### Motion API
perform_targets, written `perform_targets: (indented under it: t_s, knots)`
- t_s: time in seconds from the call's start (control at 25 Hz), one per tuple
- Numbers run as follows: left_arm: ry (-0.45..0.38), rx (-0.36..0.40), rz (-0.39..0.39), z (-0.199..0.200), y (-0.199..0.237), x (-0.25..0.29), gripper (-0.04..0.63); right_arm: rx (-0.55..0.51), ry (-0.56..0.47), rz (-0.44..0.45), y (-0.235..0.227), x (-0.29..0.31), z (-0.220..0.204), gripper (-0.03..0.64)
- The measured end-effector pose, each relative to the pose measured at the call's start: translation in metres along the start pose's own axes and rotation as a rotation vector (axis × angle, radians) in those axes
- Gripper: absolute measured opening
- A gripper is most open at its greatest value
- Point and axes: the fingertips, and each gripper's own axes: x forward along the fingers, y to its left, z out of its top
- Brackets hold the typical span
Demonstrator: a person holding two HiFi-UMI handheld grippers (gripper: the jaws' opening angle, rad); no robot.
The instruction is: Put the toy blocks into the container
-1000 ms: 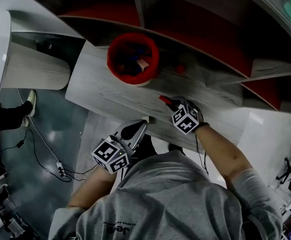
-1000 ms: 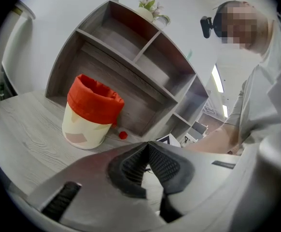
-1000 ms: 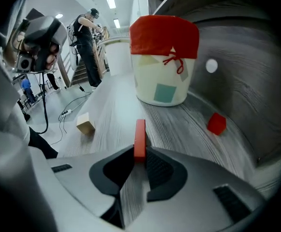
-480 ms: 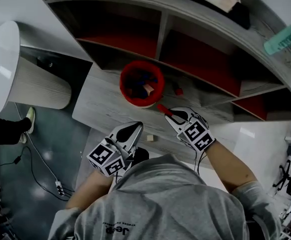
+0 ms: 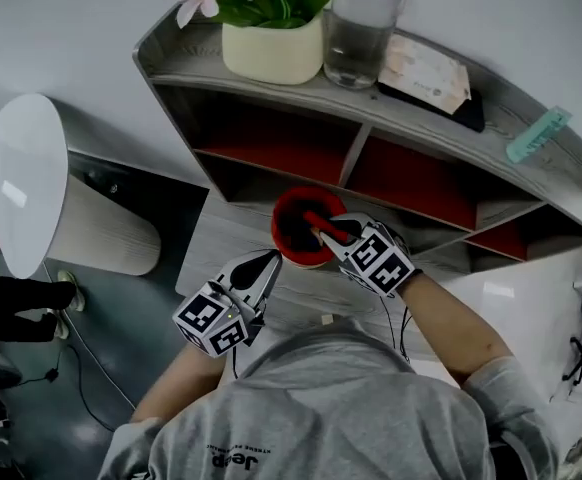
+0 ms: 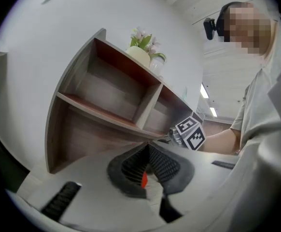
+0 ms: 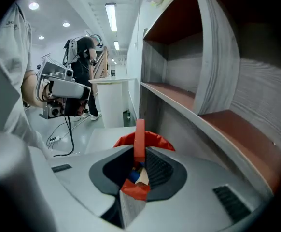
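A round red container stands on the grey desk in front of the shelf unit, with several blocks in it. My right gripper is over its rim, shut on a long red block. In the right gripper view the red block stands upright between the jaws, with the container's rim just behind it. My left gripper hangs at the desk's near edge, left of the container, with its jaws together and no block in them. A small beige block lies near the desk's front edge.
The grey shelf unit with red-backed compartments rises right behind the container. On its top stand a flower pot, a clear bottle and a flat packet. A white rounded piece of furniture stands at the left.
My right gripper has carried the red block from the desk's middle up to the container's rim. The head view has tilted up toward the shelf top. The left gripper has hardly moved.
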Motion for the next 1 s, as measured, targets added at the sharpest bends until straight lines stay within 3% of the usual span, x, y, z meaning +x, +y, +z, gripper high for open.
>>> perform_targets:
  t_s: [0.28,0.32,0.36,0.56,0.76,1.0]
  knots:
    - [-0.004,-0.018,-0.005,0.006,0.016,-0.014,0.012,0.039,0.038,-0.017,-0.002,0.018,0.003,0.107]
    - [-0.002,-0.021,-0.007,0.006,0.018,-0.015,0.012,0.068,0.036,-0.002,0.000,0.020,0.003,0.223]
    - [0.000,-0.025,-0.009,0.004,0.019,-0.017,0.012,0.095,0.030,0.013,0.002,0.021,0.005,0.400]
    - [0.012,-0.043,-0.032,-0.002,0.018,-0.017,0.012,0.128,-0.014,0.000,0.006,0.010,0.008,0.403]
    - [0.046,-0.035,-0.101,-0.010,0.002,-0.005,0.012,0.175,-0.074,-0.020,0.015,-0.018,0.001,0.402]
    - [0.102,-0.009,-0.199,-0.025,-0.030,0.013,0.012,0.226,-0.031,-0.045,0.042,-0.042,-0.056,0.354]
